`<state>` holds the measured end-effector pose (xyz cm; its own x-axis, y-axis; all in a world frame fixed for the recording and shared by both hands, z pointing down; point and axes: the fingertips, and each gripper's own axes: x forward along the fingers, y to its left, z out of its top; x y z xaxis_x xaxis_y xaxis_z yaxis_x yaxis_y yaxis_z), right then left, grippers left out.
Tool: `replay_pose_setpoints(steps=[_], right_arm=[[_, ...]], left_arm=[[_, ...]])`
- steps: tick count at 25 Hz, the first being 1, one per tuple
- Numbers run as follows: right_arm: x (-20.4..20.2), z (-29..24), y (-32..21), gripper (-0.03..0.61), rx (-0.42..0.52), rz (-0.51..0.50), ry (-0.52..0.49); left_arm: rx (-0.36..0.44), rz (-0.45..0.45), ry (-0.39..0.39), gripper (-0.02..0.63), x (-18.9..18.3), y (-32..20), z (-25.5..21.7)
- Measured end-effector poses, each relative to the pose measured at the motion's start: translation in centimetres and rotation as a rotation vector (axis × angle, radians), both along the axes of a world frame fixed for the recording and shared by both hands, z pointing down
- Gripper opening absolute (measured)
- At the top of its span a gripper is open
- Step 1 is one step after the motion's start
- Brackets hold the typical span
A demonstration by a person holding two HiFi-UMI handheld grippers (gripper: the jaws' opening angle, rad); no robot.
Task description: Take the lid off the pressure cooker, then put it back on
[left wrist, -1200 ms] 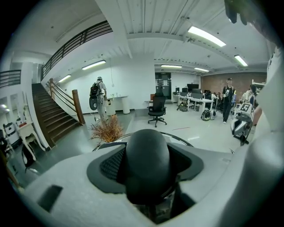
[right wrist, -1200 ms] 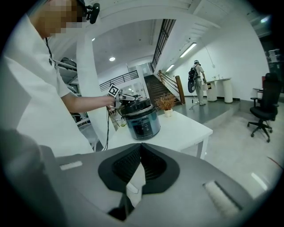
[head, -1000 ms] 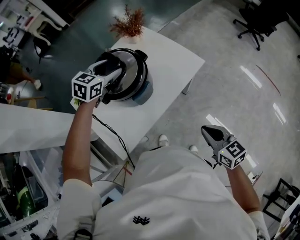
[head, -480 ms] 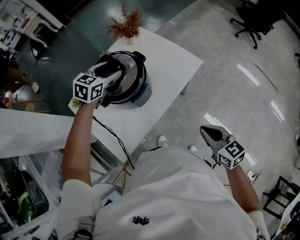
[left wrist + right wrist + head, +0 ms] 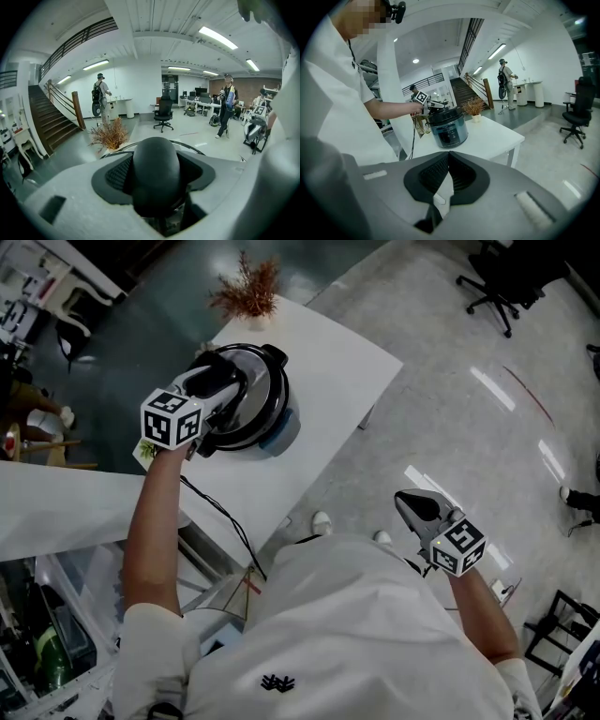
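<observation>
The pressure cooker stands on the white table, and its steel lid sits on the pot. My left gripper reaches over the lid and is shut on the lid's black knob, which fills the space between the ribbed pads. The right gripper view shows the blue-grey cooker from the side with the lid down. My right gripper hangs over the floor well away from the table, shut with nothing between its pads.
A dried plant stands at the table's far corner behind the cooker. A black cable runs off the table's near edge. An office chair stands on the floor beyond. Two people are far back in the room.
Neither gripper has visibly moved and the lid stays put. A shoe has come into the head view at the right edge.
</observation>
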<state>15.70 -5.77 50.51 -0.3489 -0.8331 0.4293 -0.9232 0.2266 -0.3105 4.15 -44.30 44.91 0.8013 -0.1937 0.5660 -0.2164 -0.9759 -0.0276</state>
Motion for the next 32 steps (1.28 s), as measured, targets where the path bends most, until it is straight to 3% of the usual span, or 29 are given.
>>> replay_pose_setpoints(steps=[16,32], right_arm=[[0.8,-0.4,1.4,0.014,0.011,-0.048,-0.001],[1.5,-1.1,4.6,0.014,0.051,-0.209,0.004]], left_arm=[[0.048,-0.094,0.056,0.339,-1.8,0.7,-2.3],[0.083,-0.31,0.112,0.321,-8.5,7.6,-4.9]])
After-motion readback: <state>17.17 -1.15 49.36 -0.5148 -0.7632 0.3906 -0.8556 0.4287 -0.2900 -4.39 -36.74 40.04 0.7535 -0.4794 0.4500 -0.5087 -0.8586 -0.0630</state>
